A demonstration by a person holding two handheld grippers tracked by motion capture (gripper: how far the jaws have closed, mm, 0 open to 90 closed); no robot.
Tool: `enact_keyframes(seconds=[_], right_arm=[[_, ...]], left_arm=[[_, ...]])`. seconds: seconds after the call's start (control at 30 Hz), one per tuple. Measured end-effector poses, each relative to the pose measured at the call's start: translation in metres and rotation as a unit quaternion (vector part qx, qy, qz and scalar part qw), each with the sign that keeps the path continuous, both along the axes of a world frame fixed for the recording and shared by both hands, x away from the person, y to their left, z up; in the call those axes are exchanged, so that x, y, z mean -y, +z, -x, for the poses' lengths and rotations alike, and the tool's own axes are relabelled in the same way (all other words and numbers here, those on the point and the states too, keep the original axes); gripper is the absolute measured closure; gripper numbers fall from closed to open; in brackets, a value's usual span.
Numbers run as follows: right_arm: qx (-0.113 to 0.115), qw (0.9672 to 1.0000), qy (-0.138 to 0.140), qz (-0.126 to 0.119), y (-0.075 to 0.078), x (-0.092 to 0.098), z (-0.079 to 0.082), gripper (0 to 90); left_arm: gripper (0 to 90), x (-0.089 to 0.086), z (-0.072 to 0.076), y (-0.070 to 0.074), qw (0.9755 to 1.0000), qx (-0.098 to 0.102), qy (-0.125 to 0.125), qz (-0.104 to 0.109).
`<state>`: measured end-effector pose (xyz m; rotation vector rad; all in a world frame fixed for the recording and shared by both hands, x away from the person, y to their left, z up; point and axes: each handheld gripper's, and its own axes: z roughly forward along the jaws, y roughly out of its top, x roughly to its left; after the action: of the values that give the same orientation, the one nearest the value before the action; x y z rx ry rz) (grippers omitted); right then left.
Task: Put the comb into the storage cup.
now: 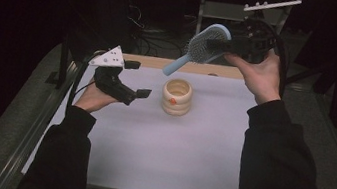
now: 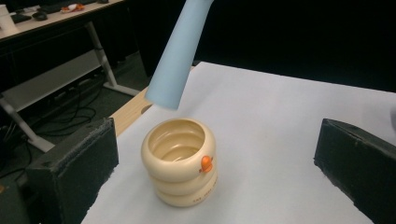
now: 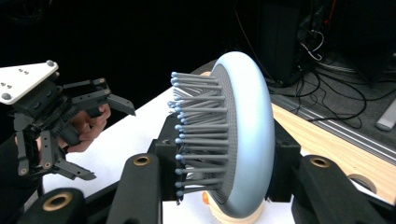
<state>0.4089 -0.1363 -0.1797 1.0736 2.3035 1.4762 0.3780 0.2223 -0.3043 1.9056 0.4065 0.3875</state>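
The right gripper [image 1: 226,46] is up in the air past the far edge of the table [image 1: 162,159], toward its right corner. Its two black jaws are squeezed tight on the head of a light blue hairbrush [image 1: 203,46]. In the right gripper view the brush [image 3: 243,135] stands on its edge between the jaws, with its grey bristles pointing to the left. The brush handle slants down toward the table. Its tip hangs just above a cream pot [image 1: 177,96] and a little behind it, without touching.

The pot looks like three fat rings stacked up, with a small orange dot on its side. It stands upright on the white table top, near the middle of the far edge. In the left gripper view the pot [image 2: 180,158] sits ahead of the jaws, with the blue handle [image 2: 180,51] coming down over its rim.

The left gripper [image 1: 138,80] is low over the table near the far left corner, just left of the pot. Its jaws are spread wide apart and hold nothing. They point toward the pot but do not touch it.
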Motion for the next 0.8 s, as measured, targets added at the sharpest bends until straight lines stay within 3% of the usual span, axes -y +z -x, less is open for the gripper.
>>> enact_keyframes(seconds=[0.8], right_arm=[[-0.012,0.9989,-0.036,0.025,-0.009,0.014,-0.018,57.1]], left_arm=[[0.0,-0.039,0.003,-0.028,0.9989,0.005,0.029,0.035]])
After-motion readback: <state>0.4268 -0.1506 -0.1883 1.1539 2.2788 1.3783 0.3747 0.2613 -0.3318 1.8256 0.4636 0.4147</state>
